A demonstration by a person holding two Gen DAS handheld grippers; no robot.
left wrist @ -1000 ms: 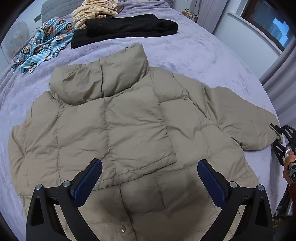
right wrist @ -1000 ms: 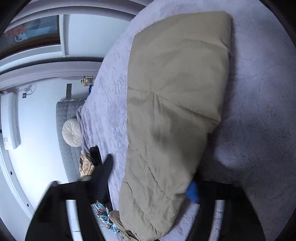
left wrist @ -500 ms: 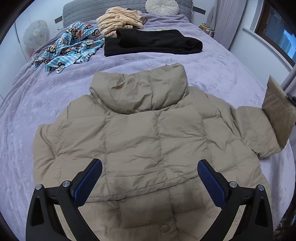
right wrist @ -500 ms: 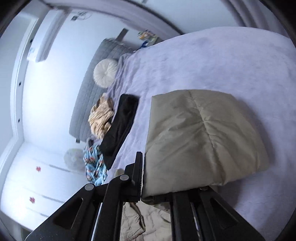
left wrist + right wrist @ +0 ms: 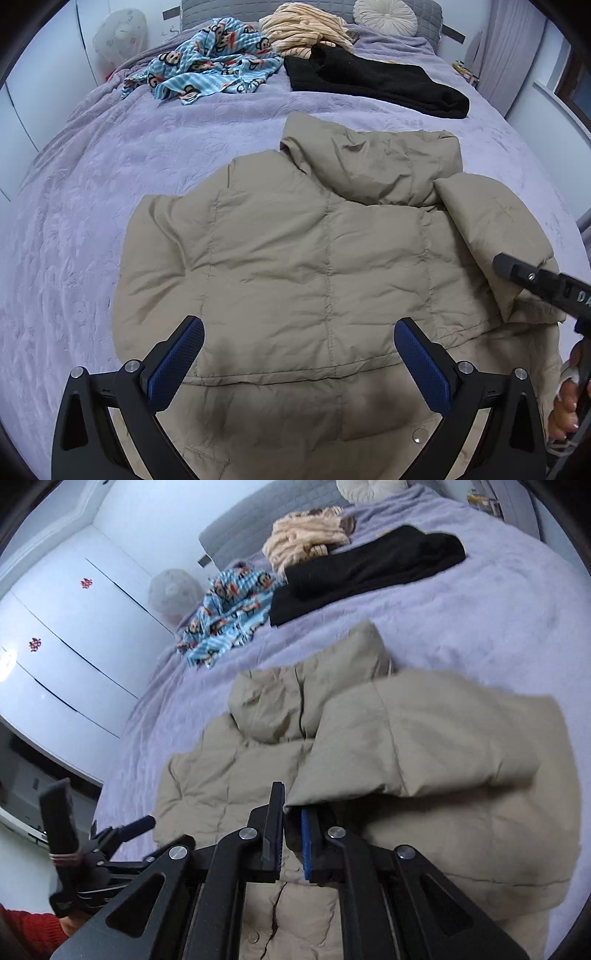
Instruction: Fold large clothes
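Black tongs (image 5: 299, 360) — blue pads (image 5: 421, 360)

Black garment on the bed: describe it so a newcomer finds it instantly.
Start at the purple bedspread, past the beige puffer jacket toward the headboard. The black garment lies flat there, just right of a blue monkey-print cloth and touching a cream striped heap. It is the only plain dark piece.

We see a beige puffer jacket (image 5: 314, 258) of quilted cloth with a faint sheen, lying on a plush, matt lilac bed cover (image 5: 110, 177). Our left claw (image 5: 299, 363) is matt black plastic with rough, textured blue pads (image 5: 177, 360) and shiny metal screws.
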